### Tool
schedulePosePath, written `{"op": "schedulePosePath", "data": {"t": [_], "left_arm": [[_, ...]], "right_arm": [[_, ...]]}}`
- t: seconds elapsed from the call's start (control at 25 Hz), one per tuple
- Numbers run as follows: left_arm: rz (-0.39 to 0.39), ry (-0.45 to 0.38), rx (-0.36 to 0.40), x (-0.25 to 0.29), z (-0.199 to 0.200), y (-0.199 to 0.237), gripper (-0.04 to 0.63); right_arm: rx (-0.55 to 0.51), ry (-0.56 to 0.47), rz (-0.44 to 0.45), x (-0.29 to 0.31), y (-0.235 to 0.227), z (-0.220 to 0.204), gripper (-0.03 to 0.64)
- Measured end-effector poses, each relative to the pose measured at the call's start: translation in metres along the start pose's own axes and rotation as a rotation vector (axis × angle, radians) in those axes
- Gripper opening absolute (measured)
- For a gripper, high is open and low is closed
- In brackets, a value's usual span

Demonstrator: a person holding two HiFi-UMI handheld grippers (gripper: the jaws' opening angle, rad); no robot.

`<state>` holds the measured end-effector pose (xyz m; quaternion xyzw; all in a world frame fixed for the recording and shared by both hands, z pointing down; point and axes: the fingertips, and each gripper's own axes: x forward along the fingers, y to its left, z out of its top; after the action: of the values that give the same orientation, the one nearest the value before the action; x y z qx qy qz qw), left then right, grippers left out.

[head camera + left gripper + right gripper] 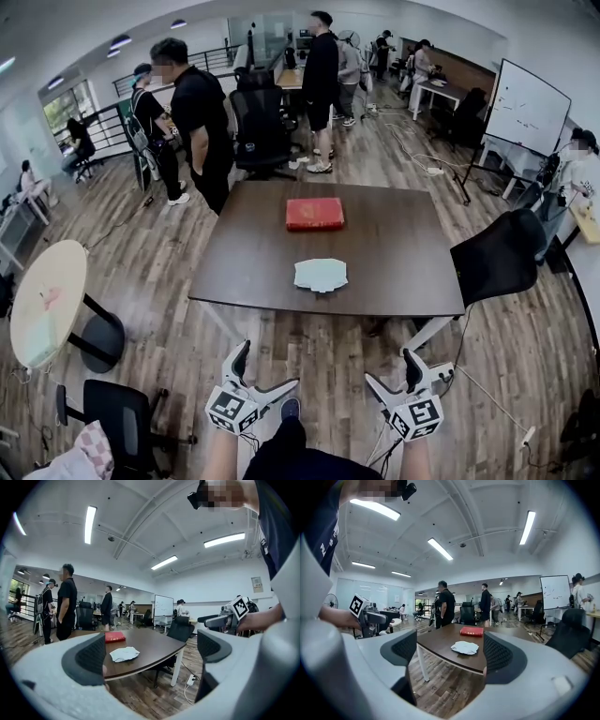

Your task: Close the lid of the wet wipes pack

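Observation:
A pale wet wipes pack (321, 275) lies near the front edge of the dark brown table (244, 272); it also shows in the left gripper view (124, 654) and the right gripper view (464, 648). Its lid is too small to make out. My left gripper (267, 373) and right gripper (389, 373) are held low, well short of the table, both open with nothing between the jaws. From the left gripper view the right gripper (234, 616) shows at the right; from the right gripper view the left gripper (365, 616) shows at the left.
A red book (315, 214) lies farther back on the table. A black office chair (497, 258) stands at the table's right, another (117, 412) near my left, and a round side table (47, 300) at far left. Several people stand behind the table.

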<state>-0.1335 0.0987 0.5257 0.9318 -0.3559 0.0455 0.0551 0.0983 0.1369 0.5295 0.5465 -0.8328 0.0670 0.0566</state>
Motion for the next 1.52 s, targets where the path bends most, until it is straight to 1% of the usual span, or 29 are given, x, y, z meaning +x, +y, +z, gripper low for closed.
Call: {"op": "schedulePosePath", "data": {"t": [0.4,0.52,0.72,0.92,1.24,1.52], "left_arm": [[-0.052,0.009,0.003,0.062,0.021,0.096,0.598],[-0.079,0.012,0.008,0.078,0.023,0.12,0.598],[-0.121,0.021,0.019,0.103,0.024,0.15,0.598],[-0.157,0.032,0.016,0.12,0.02,0.17,0.598],[-0.196,0.04,0.015,0.143,0.02,0.172,0.598],[-0.17,0.042,0.012,0.177,0.014,0.182,0.598]], "right_arm": [[0.024,0.01,-0.037,0.104,-0.021,0.028,0.442],[0.024,0.018,-0.048,0.132,-0.024,0.032,0.426],[0.021,0.027,-0.089,0.167,-0.031,0.034,0.425],[0.015,0.028,-0.113,0.188,-0.034,0.034,0.426],[0.01,0.048,-0.11,0.201,-0.046,0.033,0.445],[0.01,0.043,-0.043,0.231,-0.072,0.027,0.445]]}}
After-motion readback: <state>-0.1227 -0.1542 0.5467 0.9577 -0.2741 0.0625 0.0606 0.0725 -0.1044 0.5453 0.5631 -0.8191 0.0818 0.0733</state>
